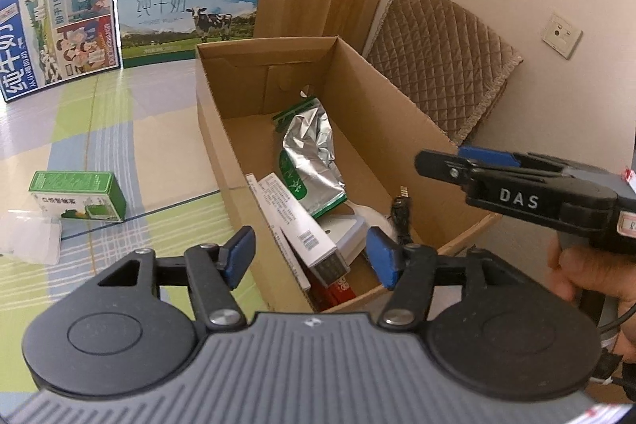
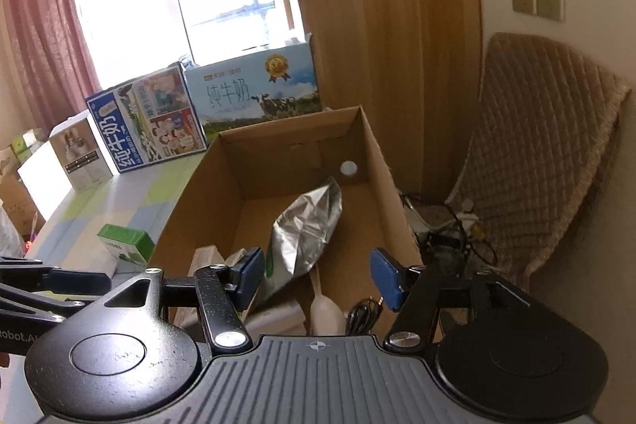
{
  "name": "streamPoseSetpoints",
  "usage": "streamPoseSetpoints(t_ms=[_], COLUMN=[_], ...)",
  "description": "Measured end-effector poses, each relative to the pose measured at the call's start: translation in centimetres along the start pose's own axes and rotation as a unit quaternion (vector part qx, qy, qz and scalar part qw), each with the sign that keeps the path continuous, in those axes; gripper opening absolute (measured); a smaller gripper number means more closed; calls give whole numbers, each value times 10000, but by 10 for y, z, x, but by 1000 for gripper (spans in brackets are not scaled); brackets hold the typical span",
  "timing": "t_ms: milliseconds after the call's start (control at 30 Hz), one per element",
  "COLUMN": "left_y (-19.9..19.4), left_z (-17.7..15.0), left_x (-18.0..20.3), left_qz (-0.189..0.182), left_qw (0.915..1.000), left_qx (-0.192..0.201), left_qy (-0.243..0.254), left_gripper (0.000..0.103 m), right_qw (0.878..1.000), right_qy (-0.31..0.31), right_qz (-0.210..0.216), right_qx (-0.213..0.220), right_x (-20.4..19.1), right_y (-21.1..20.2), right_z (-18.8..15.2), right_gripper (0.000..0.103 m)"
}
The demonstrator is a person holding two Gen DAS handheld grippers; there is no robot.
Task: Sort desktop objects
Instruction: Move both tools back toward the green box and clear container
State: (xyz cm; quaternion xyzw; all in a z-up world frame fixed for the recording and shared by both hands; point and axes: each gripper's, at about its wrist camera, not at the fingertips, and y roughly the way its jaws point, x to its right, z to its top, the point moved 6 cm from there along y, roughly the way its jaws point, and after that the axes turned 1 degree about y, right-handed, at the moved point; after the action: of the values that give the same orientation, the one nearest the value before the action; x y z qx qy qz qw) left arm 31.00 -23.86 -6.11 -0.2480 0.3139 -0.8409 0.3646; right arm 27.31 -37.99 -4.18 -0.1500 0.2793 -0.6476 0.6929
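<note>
Both grippers sit lowest in their frames with blue pads parted and nothing between them: the left gripper and the right gripper each hang over the near end of the open cardboard box filling mid-frame. Inside it lie a crumpled silver foil pouch with green print, a long white carton, a pale scoop and a black cable, whose lower ends are cut off by the grippers. At left, a small green box stands on the checked tablecloth.
</note>
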Motion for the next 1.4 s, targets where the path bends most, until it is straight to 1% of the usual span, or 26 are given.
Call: streamPoseSetpoints(t_ms=[33, 67, 100, 167, 200, 267, 333, 367, 533, 733, 867, 1067, 1167, 1333, 1400], left_y=[-2, -4, -6, -11, -14, -21, -28, -32, -53, -83, -108, -138, -151, -164, -170], left_z=[-2, -3, -5, -9, -10, -15, -19, -21, -32, -46, -57, -73, -84, -104, -111], left_x=[-1, -1, -2, -2, -2, -2, -3, -3, -5, -12, -21, -37, -45, -63, -69], left_qz=[23, 44, 65, 108, 129, 169, 251, 292, 393, 770, 822, 898, 918, 1025, 1115], left_qw=[10000, 10000, 10000, 9999, 9999, 9998, 9995, 9994, 9988, 9956, 9922, 9882, 9870, 9845, 9837], left_qx=[4, 6, 11, 31, 44, 69, 120, 147, 226, 502, 801, 980, 995, 847, 791], left_qy=[-24, -40, -51, -73, -86, -104, -113, -109, -183, -193, -487, -755, -866, -1146, -1170], left_gripper=[67, 68, 71, 78, 83, 87, 97, 97, 101, 101, 101, 101, 101, 101, 101], right_qw=[10000, 10000, 10000, 9999, 9999, 9999, 9998, 9998, 9997, 9998, 10000, 9999, 9994, 9990, 9987], right_qy=[21, 33, 45, 73, 86, 110, 132, 149, 239, 175, 53, -142, -294, -326, -360], right_qz=[-1, 2, 2, -1, 0, 2, 2, 0, -10, 37, 60, 71, 142, 198, 238], right_qx=[4, 13, 31, 71, 83, 97, 127, 135, 52, -43, -18, -53, -80, -224, -253], right_x=[0, -1, -3, -5, -6, -9, -12, -13, -22, -42, -56, -79, -90, -105, -111], right_y=[-4, -8, -13, -22, -27, -36, -45, -49, -69, -90, -103, -116, -119, -122, -123], right_z=[-2, -3, -5, -8, -9, -12, -14, -15, -23, -34, -39, -45, -48, -53, -55], right_gripper=[64, 68, 70, 79, 82, 93, 98, 100, 101, 101, 101, 101, 101, 101, 101])
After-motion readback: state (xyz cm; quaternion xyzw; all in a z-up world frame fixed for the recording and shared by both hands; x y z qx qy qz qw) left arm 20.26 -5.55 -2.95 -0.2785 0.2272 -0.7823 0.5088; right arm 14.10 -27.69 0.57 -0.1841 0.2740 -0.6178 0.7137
